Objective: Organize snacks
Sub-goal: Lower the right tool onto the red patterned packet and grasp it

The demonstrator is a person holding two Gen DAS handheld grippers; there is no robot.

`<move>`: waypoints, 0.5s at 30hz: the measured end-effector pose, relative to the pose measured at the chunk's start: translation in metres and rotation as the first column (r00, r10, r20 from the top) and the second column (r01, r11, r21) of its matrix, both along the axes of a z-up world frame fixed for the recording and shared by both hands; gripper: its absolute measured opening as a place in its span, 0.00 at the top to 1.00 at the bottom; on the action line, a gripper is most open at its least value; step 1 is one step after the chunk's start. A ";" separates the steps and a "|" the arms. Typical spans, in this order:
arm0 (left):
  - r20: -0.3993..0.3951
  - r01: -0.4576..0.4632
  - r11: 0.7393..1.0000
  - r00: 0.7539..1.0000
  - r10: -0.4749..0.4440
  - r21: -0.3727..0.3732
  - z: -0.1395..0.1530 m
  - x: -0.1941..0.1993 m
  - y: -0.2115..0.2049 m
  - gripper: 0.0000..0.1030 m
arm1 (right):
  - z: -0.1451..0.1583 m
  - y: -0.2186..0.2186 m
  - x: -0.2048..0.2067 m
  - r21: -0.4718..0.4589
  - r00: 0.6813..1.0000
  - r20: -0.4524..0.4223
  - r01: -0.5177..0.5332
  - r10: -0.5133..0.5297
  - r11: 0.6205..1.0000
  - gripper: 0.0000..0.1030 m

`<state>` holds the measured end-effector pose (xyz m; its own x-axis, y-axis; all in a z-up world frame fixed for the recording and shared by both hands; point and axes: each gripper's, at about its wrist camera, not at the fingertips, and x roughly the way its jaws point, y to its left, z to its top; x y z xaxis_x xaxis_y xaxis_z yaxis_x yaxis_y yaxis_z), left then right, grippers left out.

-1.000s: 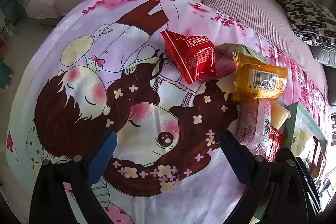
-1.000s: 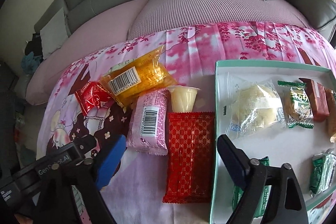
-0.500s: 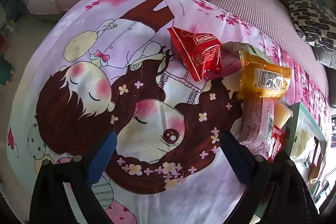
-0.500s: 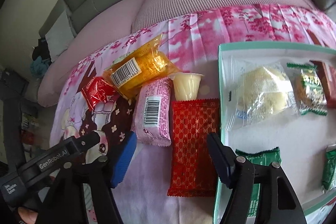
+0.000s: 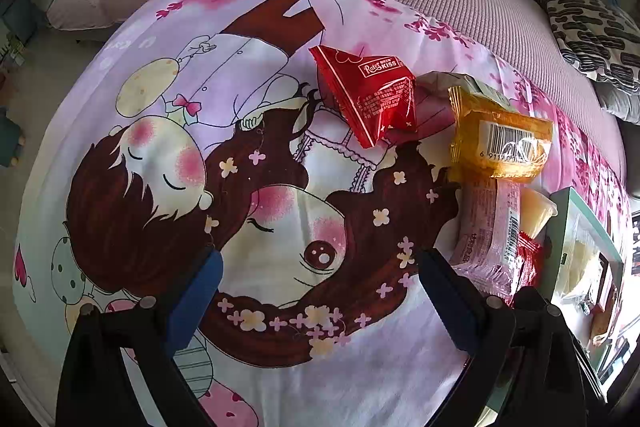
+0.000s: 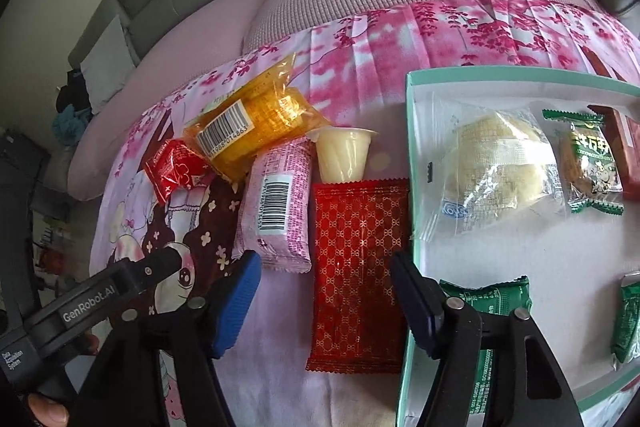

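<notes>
While its blue-padded jaws are closing, the right gripper (image 6: 324, 301) hangs over a flat red patterned packet (image 6: 358, 273), which lies between the pads without either pad clearly pressing on it. Taking that red packet as the landmark: a pink barcode-labelled packet (image 6: 276, 211) lies just beside its left edge, and a small cup of pale yellow jelly (image 6: 344, 159) lies on its side, touching its top edge. Farther up and left of it, an orange packet (image 6: 250, 131) rests partly on the pink one, with a small red Kiss packet (image 6: 174, 171) beyond that. Directly against the red packet's right edge stands the wall of a shallow teal-rimmed tray (image 6: 412, 163), close to the gripper's right pad. Inside the tray lie a clear bag holding a pale bun (image 6: 492, 163), a green-edged snack (image 6: 588, 163), a dark red bar at the far side and green packets (image 6: 496, 301) at the near side. Everything sits on a pink cartoon-printed cloth (image 6: 360, 43) spread over a rounded pink cushion in front of a grey sofa. Well left of the red packet, the left gripper (image 5: 316, 291) hovers with its jaws wide apart and empty above bare cloth, its black arm showing at the lower left of the right camera's view.
</notes>
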<state>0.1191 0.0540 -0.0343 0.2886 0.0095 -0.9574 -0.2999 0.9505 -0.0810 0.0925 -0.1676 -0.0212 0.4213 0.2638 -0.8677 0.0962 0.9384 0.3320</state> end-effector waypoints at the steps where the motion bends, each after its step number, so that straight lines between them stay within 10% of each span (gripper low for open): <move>1: 0.000 0.000 1.000 1.000 0.000 0.001 0.000 0.000 0.000 0.05 | 0.000 -0.001 0.000 -0.002 1.000 0.000 -0.002 0.002 1.000 0.37; 15: -0.004 0.002 1.000 1.000 -0.002 0.000 -0.001 0.000 0.000 0.05 | 0.000 0.002 0.000 -0.075 1.000 -0.015 -0.003 0.002 0.997 0.44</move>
<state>0.1187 0.0539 -0.0355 0.2846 0.0090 -0.9586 -0.2980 0.9512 -0.0795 0.0925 -0.1660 -0.0213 0.4076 0.1986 -0.8913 0.0985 0.9608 0.2591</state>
